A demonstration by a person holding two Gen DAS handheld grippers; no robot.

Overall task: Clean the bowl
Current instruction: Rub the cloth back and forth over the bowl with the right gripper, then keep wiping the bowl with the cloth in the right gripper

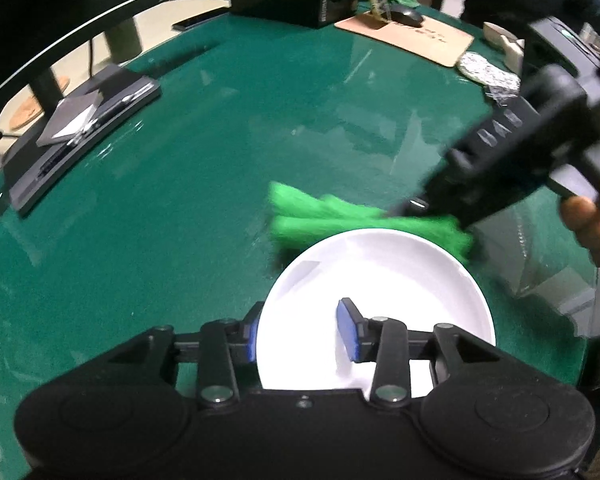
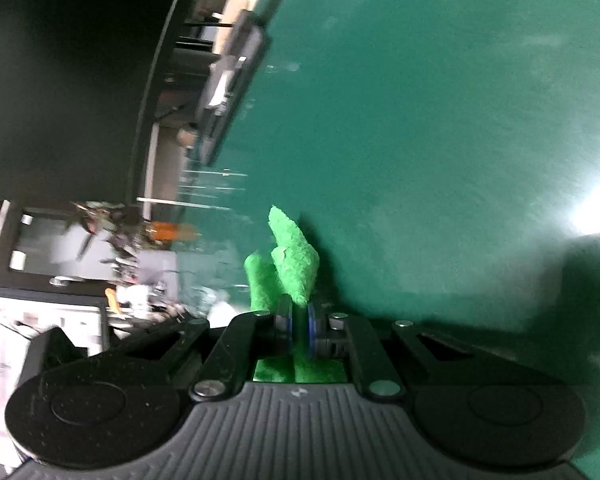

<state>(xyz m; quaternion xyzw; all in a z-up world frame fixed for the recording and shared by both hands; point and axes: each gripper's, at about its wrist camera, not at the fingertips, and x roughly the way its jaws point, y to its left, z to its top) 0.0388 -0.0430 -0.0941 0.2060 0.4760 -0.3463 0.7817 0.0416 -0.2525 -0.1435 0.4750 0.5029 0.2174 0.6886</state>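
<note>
The round white ceramic bowl (image 1: pixel 376 312) sits on the glossy dark green worktop (image 1: pixel 204 168), and the left gripper (image 1: pixel 302 338) straddles its near rim with blue-padded fingers (image 1: pixel 348 334) apart, one inside the bowl and one outside, neither pad visibly pressing the wall. The right gripper (image 2: pixel 299 330), carried in a person's hand (image 1: pixel 596 220), has its fingers clamped on a bright green fuzzy cloth (image 1: pixel 340 220) that hangs blurred at the bowl's far rim.
</note>
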